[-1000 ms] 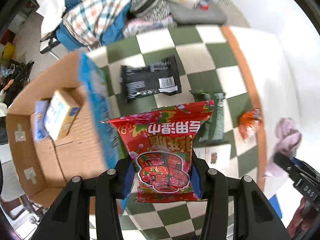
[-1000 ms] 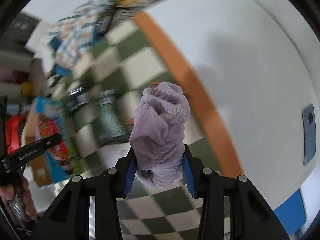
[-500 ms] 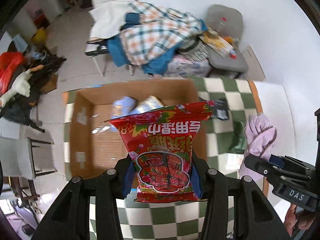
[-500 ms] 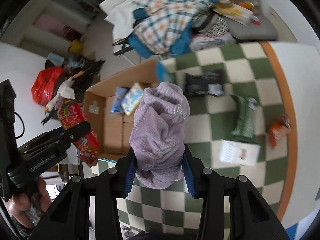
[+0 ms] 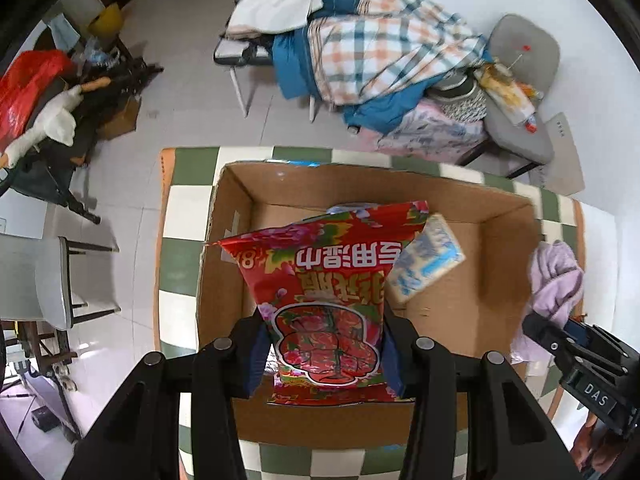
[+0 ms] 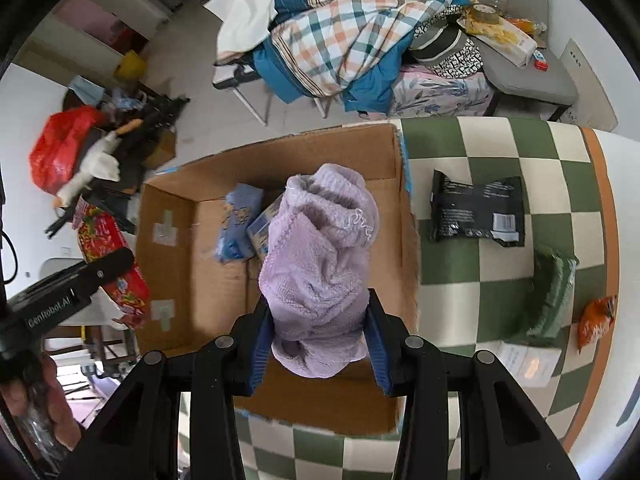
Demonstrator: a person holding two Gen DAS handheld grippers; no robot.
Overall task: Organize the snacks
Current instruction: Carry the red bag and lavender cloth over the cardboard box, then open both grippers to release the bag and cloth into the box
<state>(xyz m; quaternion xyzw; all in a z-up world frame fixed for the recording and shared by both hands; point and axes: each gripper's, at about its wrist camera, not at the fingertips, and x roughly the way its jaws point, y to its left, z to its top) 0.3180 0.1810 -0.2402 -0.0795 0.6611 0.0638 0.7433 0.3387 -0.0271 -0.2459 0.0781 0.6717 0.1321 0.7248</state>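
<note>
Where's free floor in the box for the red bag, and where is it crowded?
Bare cardboard floor lies along the taped left wall and near edge of the cardboard box. The far side is crowded by the blue packet and the small carton.

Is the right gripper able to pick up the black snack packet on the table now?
Probably not yet: the right gripper is shut on the purple cloth. The black packet itself lies uncovered.

Count: one cardboard box (image 6: 192, 280) holding two packets, one blue (image 6: 236, 224) and one pale boxed (image 5: 428, 264); four snack items on the checkered table (image 6: 488, 144); one red snack bag (image 5: 328, 296); one lilac cloth (image 6: 320, 264); two grippers.
</note>
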